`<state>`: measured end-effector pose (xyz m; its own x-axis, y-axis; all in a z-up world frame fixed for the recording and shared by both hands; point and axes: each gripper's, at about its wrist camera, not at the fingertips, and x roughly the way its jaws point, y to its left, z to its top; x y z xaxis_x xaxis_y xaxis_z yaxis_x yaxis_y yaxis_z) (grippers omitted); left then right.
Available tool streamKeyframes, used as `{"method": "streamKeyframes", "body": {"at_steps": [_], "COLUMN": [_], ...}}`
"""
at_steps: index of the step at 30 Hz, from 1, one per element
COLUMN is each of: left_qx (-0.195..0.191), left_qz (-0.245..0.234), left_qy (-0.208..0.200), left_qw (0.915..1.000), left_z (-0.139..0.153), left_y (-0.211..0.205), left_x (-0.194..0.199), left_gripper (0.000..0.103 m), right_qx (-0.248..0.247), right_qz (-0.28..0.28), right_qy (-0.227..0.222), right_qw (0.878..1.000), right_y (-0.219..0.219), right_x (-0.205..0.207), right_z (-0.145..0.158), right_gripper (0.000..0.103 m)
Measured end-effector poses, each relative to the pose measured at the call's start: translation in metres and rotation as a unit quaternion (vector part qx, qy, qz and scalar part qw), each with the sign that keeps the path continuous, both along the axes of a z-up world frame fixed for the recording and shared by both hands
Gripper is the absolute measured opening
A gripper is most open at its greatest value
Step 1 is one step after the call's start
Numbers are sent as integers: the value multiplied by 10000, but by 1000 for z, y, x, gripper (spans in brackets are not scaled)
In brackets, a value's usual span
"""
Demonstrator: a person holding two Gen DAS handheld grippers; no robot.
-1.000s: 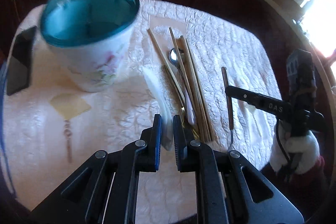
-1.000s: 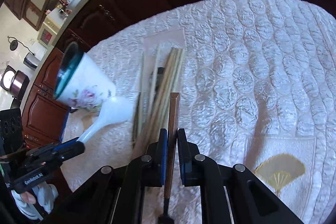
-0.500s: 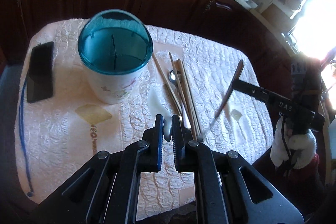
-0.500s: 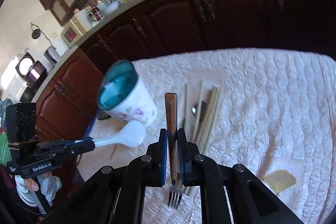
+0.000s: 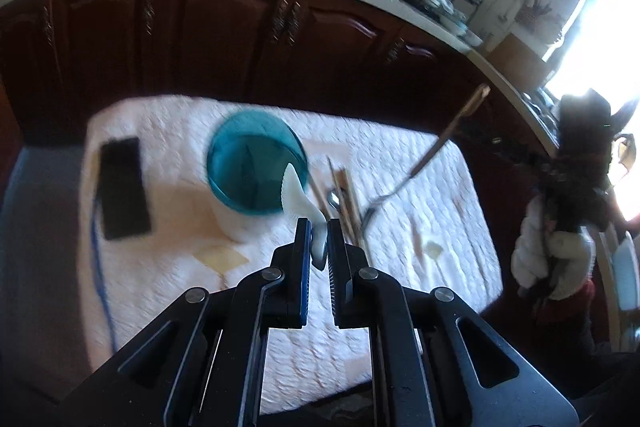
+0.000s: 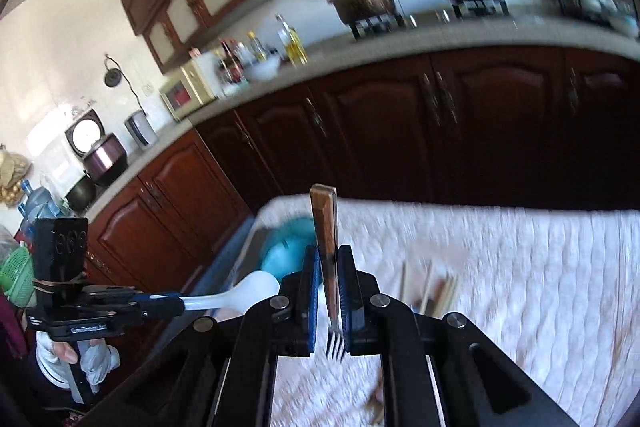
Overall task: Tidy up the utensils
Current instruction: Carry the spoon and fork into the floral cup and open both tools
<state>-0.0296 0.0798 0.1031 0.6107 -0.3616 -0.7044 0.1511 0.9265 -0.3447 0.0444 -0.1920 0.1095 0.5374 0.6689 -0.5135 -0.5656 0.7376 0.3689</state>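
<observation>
**Spoon and fork lifted clear of the worktop**

Left wrist view: my left hand-held gripper pinches the white spoon, now raised with its bowl over the blue-rimmed holder; a second ago it lay low beside it.

Right wrist view: my right hand-held gripper clamps the fork, now upright, tines down. Both look ready to drop in.

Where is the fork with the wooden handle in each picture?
Left wrist view: the fork is on the right, held up slanting above the table, tines down, wooden handle pointing up.
Right wrist view: the fork is in the centre, clamped upright in the right hand-held gripper, tines toward the camera.
Shared landmark: the blue-rimmed utensil cup, centre-left in the left view, blurred just left of the fork in the right view.
</observation>
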Motion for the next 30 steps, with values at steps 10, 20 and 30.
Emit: {"method": "streamKeyframes", "body": {"at_steps": [10,20,30], "left_qx": [130,386,357], "left_qz": [346,217,279], "left_qy": [413,922,1151], "left_qw": [9985,9948,9923], "left_z": [-14,-51,-79], "left_y": [35,32,28], "left_x": [61,94,119], "left_gripper": [7,7,7], "right_qx": [-47,-348,-812], "right_qz": [-11,-32,240], "right_qy": [-573,-158,443], "right_qw": [9983,9993,9954], "right_y": [58,106,133], "right_x": [32,79,103], "right_z": [49,-6,-67], "right_gripper": [8,8,8]}}
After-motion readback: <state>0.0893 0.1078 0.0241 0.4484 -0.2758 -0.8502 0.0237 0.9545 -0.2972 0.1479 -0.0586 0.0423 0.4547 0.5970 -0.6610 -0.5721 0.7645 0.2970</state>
